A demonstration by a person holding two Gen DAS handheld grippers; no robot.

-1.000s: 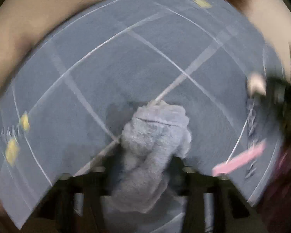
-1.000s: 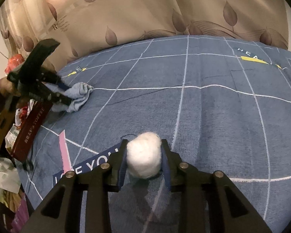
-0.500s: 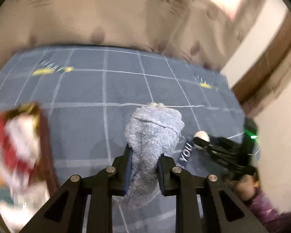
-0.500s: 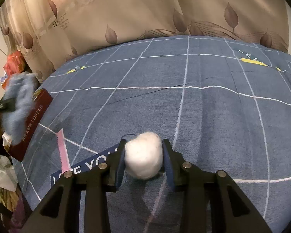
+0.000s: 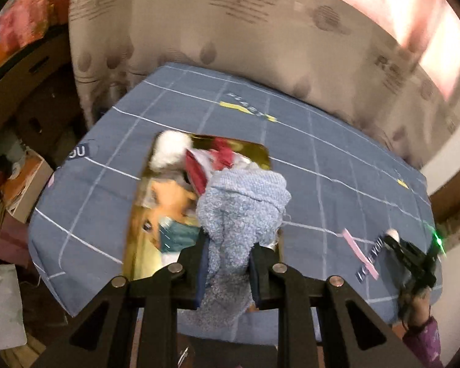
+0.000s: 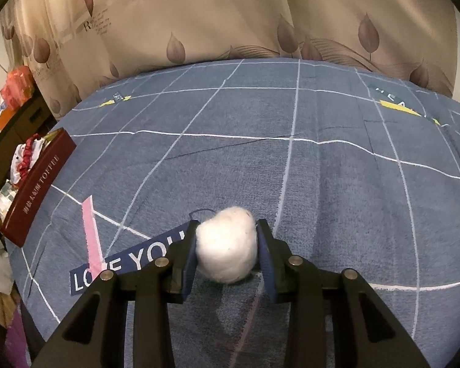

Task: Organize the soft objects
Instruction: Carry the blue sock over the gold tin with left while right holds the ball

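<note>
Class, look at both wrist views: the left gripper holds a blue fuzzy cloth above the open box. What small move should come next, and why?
Probably lower the left gripper a little and open it. It is shut on the blue fuzzy cloth, which hangs over the open box that already holds a white pompom and other soft items. The right gripper, shut on a white fluffy ball, can wait.

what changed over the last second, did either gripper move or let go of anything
The left gripper carried the blue fuzzy cloth from low over the blue blanket, swinging left to hang above the open box of soft items. It did not let go. The right gripper stayed put low over the blanket, shut on the white fluffy ball.
</note>
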